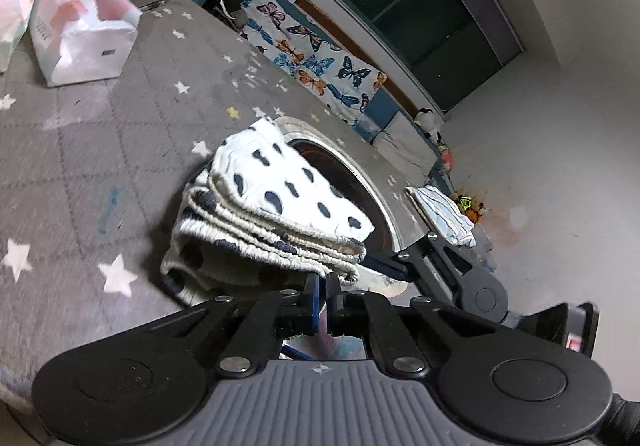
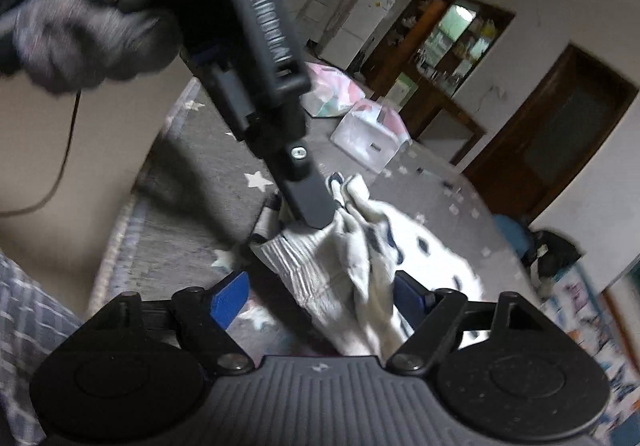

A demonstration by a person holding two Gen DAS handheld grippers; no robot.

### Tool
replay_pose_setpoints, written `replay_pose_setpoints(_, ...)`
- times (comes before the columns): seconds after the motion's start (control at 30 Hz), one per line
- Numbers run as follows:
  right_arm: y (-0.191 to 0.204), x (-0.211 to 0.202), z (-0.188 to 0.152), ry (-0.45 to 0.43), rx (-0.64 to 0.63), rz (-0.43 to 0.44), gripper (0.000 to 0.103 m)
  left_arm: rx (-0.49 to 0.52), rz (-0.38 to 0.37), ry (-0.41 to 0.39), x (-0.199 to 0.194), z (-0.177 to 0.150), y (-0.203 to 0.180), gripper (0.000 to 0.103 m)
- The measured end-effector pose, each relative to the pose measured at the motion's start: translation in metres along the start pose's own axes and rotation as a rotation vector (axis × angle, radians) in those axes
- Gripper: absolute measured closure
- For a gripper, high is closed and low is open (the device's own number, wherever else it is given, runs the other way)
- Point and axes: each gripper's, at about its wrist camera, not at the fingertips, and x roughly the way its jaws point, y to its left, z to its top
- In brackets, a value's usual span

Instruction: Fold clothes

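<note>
A: The white cotton garment with dark blue spots (image 1: 280, 201) lies bunched in thick layers on the grey star-patterned desk (image 1: 100, 149), its near edge pinched in the closed left claw (image 1: 325, 286).

B: The right claw (image 2: 320, 298) stands apart around a hanging fold. If the left pulls, I think the layers could slide open.

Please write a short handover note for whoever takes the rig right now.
Left tool: shut on the spotted cloth's near edge, lifting its folded layers off the table.
Right tool: open, the same cloth hanging between its blue pads, not gripped.
Done: the cloth is folded into several layers, judging by the stacked edges. A striped folded piece lies at the table edge.
Left: finish and flatten this fold, then set it down.
</note>
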Motion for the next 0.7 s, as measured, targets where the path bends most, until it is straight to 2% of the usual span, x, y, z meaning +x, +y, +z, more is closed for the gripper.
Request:
replay_pose_setpoints(0.07,0.002,0.004,0.003,-0.003,-0.016,-0.021,0.030,-0.003,0.001,0.002,-0.002,0.000,0.001,0.100)
replay_pose_setpoints(0.1,0.002,0.006,0.003,-0.004,-0.020,-0.029,0.040,-0.006,0.004,0.003,-0.003,-0.001,0.002,0.100)
replay_pose_setpoints(0.13,0.002,0.008,0.005,-0.002,-0.021,-0.033,0.043,-0.009,0.006,0.004,-0.005,-0.003,0.003,0.100)
replay_pose_setpoints(0.2,-0.001,0.009,0.006,-0.004,-0.004,-0.018,0.056,-0.016,0.010,0.007,-0.008,-0.005,0.005,0.093)
replay_pose_setpoints(0.23,-0.002,0.009,0.008,-0.006,0.010,-0.014,0.058,-0.020,0.013,0.006,-0.011,-0.006,0.007,0.091)
replay_pose_setpoints(0.27,-0.003,0.010,0.009,-0.005,0.020,-0.013,0.060,-0.029,0.016,-0.008,-0.015,-0.010,0.008,0.084)
replay_pose_setpoints(0.33,-0.005,0.010,0.010,-0.007,0.037,-0.013,0.064,-0.047,0.023,-0.035,-0.025,-0.017,0.011,0.060)
replay_pose_setpoints(0.37,-0.006,0.010,0.010,-0.008,0.049,-0.012,0.066,-0.056,0.026,-0.049,-0.029,-0.020,0.013,0.044)
replay_pose_setpoints(0.43,-0.010,0.009,0.011,-0.013,0.075,-0.012,0.068,-0.086,0.010,-0.066,-0.033,-0.027,0.016,0.042)
replay_pose_setpoints(0.5,-0.013,0.007,0.012,-0.017,0.102,-0.013,0.070,-0.126,-0.023,-0.076,-0.032,-0.032,0.021,0.035)
replay_pose_setpoints(0.63,-0.018,0.005,0.011,-0.018,0.129,-0.021,0.071,-0.273,-0.072,-0.140,-0.024,-0.039,0.032,0.030)
replay_pose_setpoints(0.7,-0.019,0.004,0.011,-0.017,0.138,-0.024,0.071,-0.339,-0.084,-0.167,-0.021,-0.042,0.036,0.020)
